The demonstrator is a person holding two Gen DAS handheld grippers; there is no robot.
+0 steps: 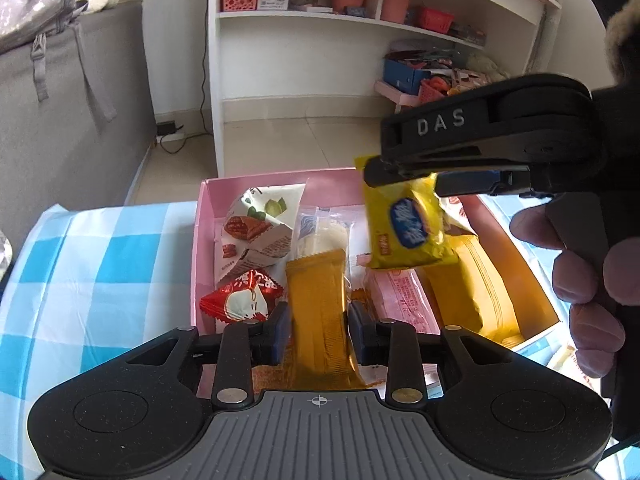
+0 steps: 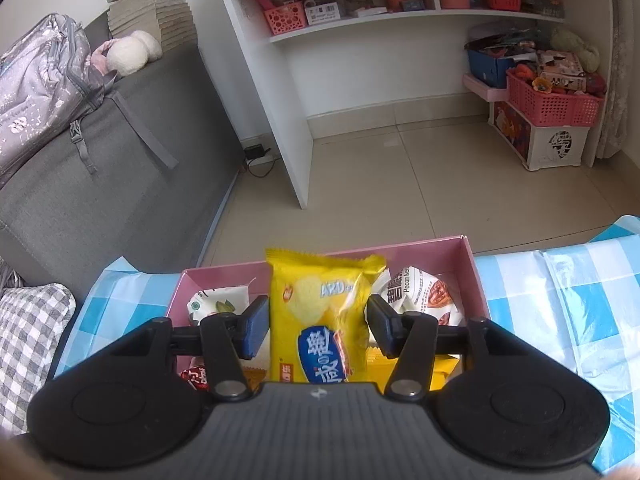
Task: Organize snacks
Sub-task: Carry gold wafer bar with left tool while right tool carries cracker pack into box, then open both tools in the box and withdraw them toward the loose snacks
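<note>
Left wrist: left gripper [image 1: 319, 330] jaws loosely flank orange packet [image 1: 320, 312], lower end hidden | right gripper [image 2: 318, 328] slack around chip bag [image 2: 320, 320]

A white wooden shelving unit [image 2: 296, 92] (baskets and cups on top) stands beside a grey fabric sofa [image 2: 100, 184] bearing a silver-grey backpack [image 2: 36, 88].

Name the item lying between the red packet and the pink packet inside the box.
A long orange packet lies between them, standing lengthwise in the box; the left wrist view shows it.

Home bedroom, white shelf unit [image 2: 280, 92], stacked books [image 2: 152, 4], grey backpack [image 2: 44, 80], tiled floor [image 2: 420, 184]
</note>
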